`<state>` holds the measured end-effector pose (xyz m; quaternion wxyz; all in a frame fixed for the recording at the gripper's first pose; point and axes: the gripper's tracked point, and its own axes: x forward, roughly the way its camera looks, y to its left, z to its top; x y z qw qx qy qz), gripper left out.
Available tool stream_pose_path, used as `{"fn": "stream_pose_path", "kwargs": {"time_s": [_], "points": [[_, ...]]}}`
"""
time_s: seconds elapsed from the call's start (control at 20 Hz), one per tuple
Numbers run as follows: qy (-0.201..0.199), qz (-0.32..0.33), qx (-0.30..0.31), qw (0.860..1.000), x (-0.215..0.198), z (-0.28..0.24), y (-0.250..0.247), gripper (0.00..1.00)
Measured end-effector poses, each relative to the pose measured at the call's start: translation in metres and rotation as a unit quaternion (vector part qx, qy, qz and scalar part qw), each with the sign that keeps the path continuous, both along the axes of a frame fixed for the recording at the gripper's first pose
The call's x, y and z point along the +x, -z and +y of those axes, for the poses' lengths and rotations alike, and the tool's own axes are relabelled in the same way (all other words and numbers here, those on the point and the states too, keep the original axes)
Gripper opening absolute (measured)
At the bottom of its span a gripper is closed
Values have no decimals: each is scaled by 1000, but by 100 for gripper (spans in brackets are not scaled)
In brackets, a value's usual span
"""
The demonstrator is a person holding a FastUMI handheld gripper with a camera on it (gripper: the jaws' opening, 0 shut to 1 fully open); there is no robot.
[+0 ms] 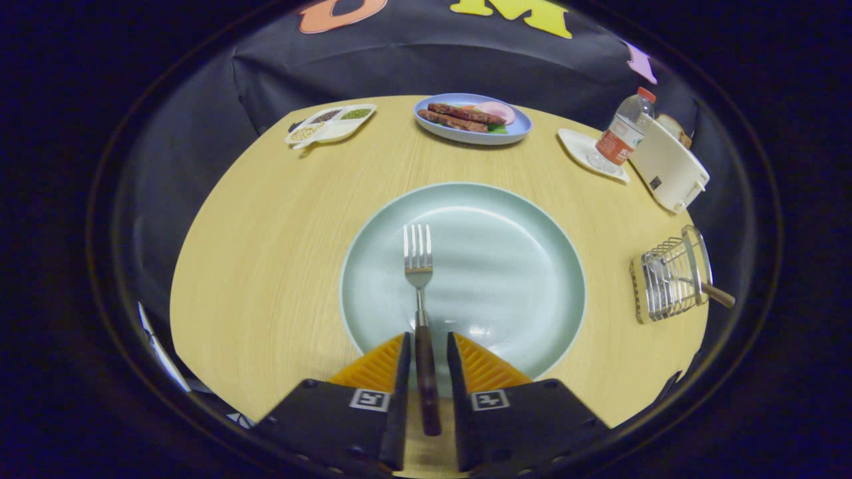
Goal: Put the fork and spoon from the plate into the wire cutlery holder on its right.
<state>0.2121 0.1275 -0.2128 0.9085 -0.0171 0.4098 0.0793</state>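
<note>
A pale green plate [506,266] lies in the middle of the wooden table. On it rests a fork [419,266], tines pointing away from me, its dark handle running back between my fingers. My gripper [426,340] straddles that handle at the plate's near rim; the fingers stand slightly apart, with a small gap showing on the right of the handle, so it is open. To the right of the plate stands the wire cutlery holder [672,276]. A spoon [715,291] sits inside it, its wooden handle sticking out to the right.
Beyond the plate are a blue plate of sausages [516,130], a white divided dish of grains [331,124], and a water bottle [624,133] on a small white dish. A white toaster [669,169] stands at the far right, behind the holder.
</note>
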Motion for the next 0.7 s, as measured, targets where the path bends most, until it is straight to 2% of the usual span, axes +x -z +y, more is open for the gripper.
{"fn": "stream_pose_path", "kwargs": {"time_s": [0.05,0.1,0.15,0.3,0.7], "points": [[-4,5,1,1000,-5,1,-2,12],[-7,8,1,1000,-1,0,2,13],[-9,5,-2,1000,0,-2,3,6],[-26,-5,-1,1000,-4,-7,-8,6],[-39,-38,14,998,-21,-48,-62,6]]}}
